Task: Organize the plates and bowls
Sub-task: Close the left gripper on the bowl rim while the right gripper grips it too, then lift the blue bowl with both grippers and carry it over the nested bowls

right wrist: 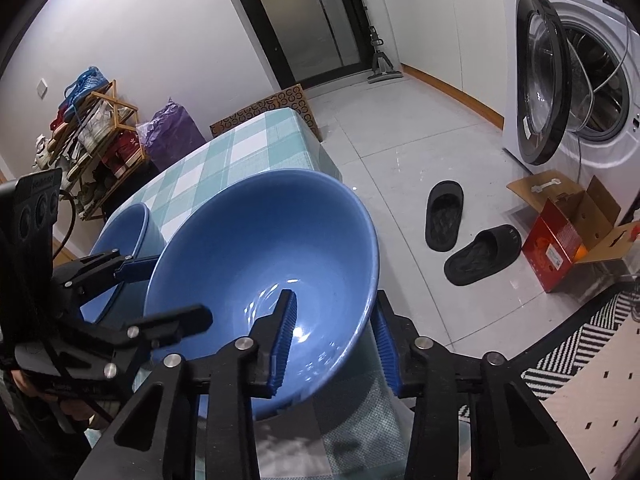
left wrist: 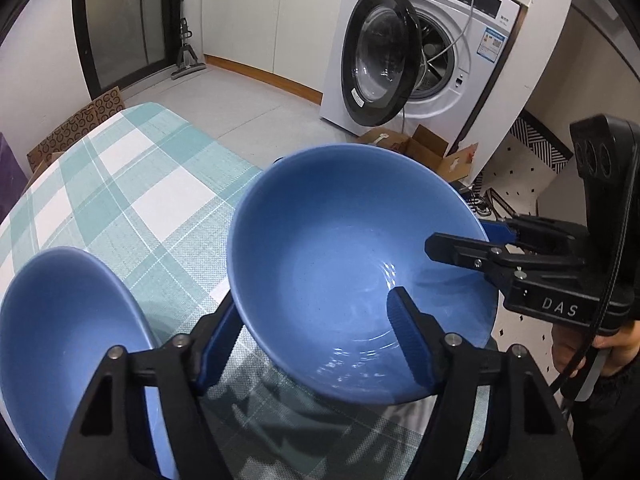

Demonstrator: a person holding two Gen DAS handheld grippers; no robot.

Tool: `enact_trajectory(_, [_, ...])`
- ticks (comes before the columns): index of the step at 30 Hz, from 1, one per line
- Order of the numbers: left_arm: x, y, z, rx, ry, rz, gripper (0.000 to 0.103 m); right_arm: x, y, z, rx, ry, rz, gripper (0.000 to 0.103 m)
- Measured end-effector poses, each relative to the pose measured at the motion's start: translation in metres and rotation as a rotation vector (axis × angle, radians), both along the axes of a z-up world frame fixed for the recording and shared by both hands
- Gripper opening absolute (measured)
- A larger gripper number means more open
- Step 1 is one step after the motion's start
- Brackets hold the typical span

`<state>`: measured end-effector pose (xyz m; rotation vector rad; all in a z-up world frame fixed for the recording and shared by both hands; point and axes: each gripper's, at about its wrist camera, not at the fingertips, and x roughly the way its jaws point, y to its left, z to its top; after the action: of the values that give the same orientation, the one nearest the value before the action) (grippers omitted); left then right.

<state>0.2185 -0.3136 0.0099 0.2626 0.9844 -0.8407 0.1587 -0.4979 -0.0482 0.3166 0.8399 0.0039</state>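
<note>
Two blue ceramic bowls (left wrist: 352, 264) (left wrist: 68, 340) side by side on the check-clothed bench (left wrist: 132, 184); white washing machine (left wrist: 436, 48) on the floor behind, open cardboard box (left wrist: 420, 148) before it.

A: Left wrist view?
B: Rides the left tool (left wrist: 316, 336), angled steeply down, very near the large blue bowl (left wrist: 344, 264); faces across the checked worktop (left wrist: 132, 184) to the washing machine (left wrist: 432, 52).
A: Right wrist view?
B: Rides the right tool (right wrist: 336, 340), angled down, equally near, facing the glass door (right wrist: 308, 20).
A: Shared ground?
B: The bowl, a second bowl (right wrist: 124, 236), worktop, washing machine; each view catches the other tool.
</note>
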Motion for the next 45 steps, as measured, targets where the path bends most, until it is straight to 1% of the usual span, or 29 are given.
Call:
enact_trajectory(5, [0.0, 0.0, 0.0, 0.006, -0.004, 0.003, 0.069, -0.003, 0.0, 0.001, 0.001, -0.01, 0.003, 0.037])
enact_trajectory(6, [0.0, 0.0, -0.001, 0.007, -0.007, 0.004, 0.066, -0.003, 0.0, 0.002, 0.003, -0.013, 0.005, 0.037])
enact_trajectory(7, [-0.001, 0.0, -0.001, 0.012, -0.01, 0.007, 0.06, -0.003, 0.0, 0.002, 0.0, -0.015, 0.003, 0.037])
enact_trajectory(9, [-0.001, 0.001, -0.001, 0.014, -0.011, 0.01, 0.052, -0.004, 0.0, 0.002, -0.005, -0.017, -0.003, 0.037])
enact_trajectory(10, [0.0, 0.002, -0.002, 0.017, -0.014, 0.013, 0.051, -0.005, -0.001, 0.001, -0.007, -0.018, -0.006, 0.036])
enact_trajectory(12, [0.0, 0.003, -0.002, 0.021, -0.017, 0.021, 0.046, -0.006, -0.002, 0.001, -0.005, -0.02, -0.012, 0.028])
enact_trajectory(15, [0.002, 0.004, -0.002, 0.021, -0.016, 0.038, 0.04, -0.008, -0.005, 0.0, -0.012, -0.019, -0.02, 0.021])
enact_trajectory(17, [0.002, 0.005, -0.002, 0.019, -0.018, 0.045, 0.037, -0.009, -0.006, 0.0, -0.008, -0.02, -0.021, 0.019])
enact_trajectory(19, [0.003, 0.006, -0.002, 0.022, -0.024, 0.055, 0.032, -0.01, -0.007, -0.001, -0.01, -0.023, -0.023, 0.019])
enact_trajectory(27, [0.0, 0.009, 0.002, 0.002, -0.027, 0.063, 0.03, -0.013, -0.005, 0.002, -0.025, -0.033, -0.042, 0.016])
enact_trajectory(32, [0.0, 0.008, 0.005, -0.008, -0.029, 0.073, 0.03, -0.018, -0.006, 0.01, -0.04, -0.048, -0.044, 0.016])
enact_trajectory(45, [-0.008, 0.022, 0.025, -0.05, -0.063, 0.1, 0.03, -0.032, 0.004, 0.036, -0.059, -0.101, -0.038, 0.016])
